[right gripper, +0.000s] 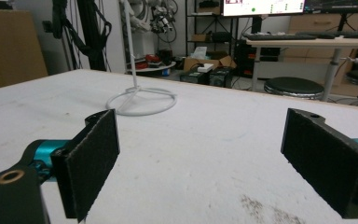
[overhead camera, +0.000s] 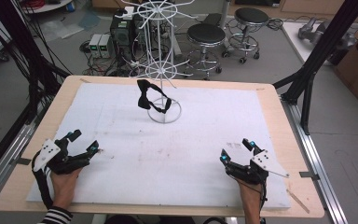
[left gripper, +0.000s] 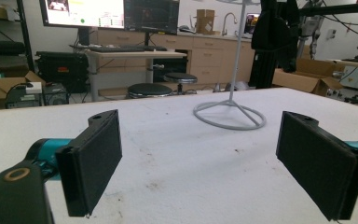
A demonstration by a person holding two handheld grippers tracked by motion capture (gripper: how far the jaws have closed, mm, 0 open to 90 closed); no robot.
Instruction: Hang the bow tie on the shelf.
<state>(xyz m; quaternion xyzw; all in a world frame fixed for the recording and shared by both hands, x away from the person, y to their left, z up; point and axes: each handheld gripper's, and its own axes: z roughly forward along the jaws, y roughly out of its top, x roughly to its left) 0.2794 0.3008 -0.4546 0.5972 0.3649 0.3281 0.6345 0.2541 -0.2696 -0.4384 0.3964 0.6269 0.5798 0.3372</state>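
White padding (overhead camera: pixel 177 154) covers your table, with a white wire rack (overhead camera: pixel 161 56) standing at its far middle and a black bow tie (overhead camera: pixel 151 99) hanging low on it. Your left gripper (overhead camera: pixel 81 142) and right gripper (overhead camera: pixel 235 149) rest near the front corners, jaws spread wide, holding nothing.

Black bow tie (overhead camera: pixel 150 97), white wire stand (overhead camera: pixel 161 56)
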